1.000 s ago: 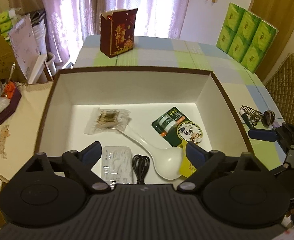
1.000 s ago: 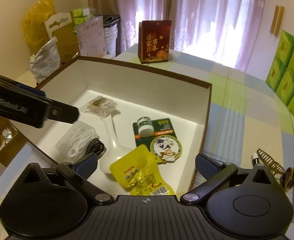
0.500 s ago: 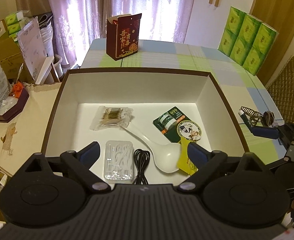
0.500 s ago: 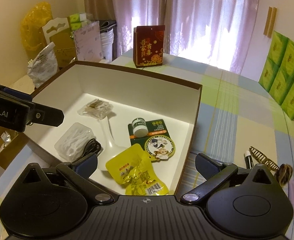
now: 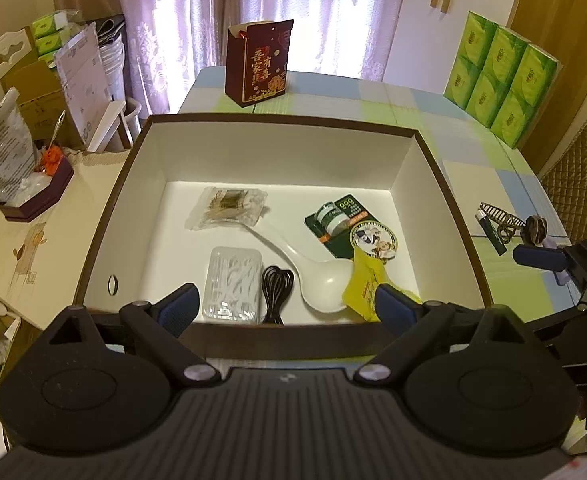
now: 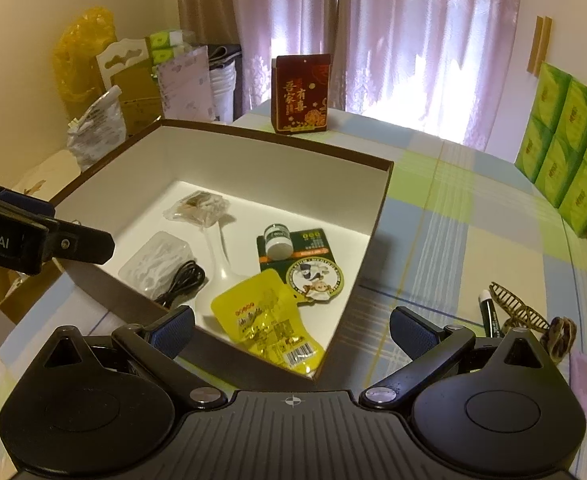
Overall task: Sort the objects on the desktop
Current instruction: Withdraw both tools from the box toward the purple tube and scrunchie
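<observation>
Left wrist view looks down into a wide, shallow cardboard box [image 5: 141, 184] with brown outer walls and a smooth white lining, sitting on a surface [image 5: 489, 156] covered in a pastel checked cloth. The left hand-held gripper [image 5: 285, 308] hangs over the near wall with its blue-padded fingers spread apart and nothing between them. On the box floor lie a crinkled clear packet [image 5: 229, 210] of brown sticks, a glossy white plastic spoon [image 5: 317, 276] with a long curved handle, a ribbed clear case [image 5: 235, 282] of white picks, a coiled black cable [image 5: 277, 284], a dark green card [image 5: 349, 226] carrying a small round jar, and a shiny yellow pouch [image 5: 363, 284] touching the spoon's bowl.

Right wrist view shows the right hand-held gripper [image 6: 291, 330] above the box's near right corner, fingers likewise wide apart and empty. Outside the box, on the cloth to the right, rest a slim dark pen [image 6: 487, 312], a wiry bronze hair claw [image 6: 515, 306] and a brown braided hair tie [image 6: 561, 336]. A tall dark red gift bag [image 6: 301, 94] stands upright beyond the box.
</observation>
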`<state>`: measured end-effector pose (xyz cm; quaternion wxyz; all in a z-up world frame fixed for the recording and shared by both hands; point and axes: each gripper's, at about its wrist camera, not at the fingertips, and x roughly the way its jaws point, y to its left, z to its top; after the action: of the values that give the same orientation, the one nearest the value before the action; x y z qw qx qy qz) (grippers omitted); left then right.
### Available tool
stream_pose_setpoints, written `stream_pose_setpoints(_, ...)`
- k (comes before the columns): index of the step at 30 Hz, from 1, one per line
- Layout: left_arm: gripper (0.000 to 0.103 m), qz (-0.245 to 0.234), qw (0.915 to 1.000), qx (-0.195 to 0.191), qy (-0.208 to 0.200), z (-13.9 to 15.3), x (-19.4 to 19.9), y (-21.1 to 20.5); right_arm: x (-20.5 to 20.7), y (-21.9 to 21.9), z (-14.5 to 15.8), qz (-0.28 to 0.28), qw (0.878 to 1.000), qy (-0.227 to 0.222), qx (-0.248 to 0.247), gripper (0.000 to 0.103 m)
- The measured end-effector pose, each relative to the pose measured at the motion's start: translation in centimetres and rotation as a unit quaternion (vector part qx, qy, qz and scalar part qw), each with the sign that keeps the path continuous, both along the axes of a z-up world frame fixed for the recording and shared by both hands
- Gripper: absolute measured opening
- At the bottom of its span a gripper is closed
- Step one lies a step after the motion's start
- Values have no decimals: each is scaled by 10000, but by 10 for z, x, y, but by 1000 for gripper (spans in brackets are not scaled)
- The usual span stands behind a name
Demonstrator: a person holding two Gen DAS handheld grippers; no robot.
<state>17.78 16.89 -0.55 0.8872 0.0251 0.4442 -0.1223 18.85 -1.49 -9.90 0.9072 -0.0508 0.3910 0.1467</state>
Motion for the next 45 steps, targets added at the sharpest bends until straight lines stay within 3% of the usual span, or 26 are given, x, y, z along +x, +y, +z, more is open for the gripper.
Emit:
stream_pose_setpoints(27,93,119,9995,53,272,-14,-65,-80,-47,-88,-4,313,9991,208,215,101)
stream_pose_setpoints(33,93,-118,9995,-8,301,-18,-76,-114,-59,-130,-9,-10,9993,314,210,101)
stream_pose_setpoints(45,93,-921,9952,-94,307,-23,-82,-204,-85,-238,-21,-1169,9909,606,265,101)
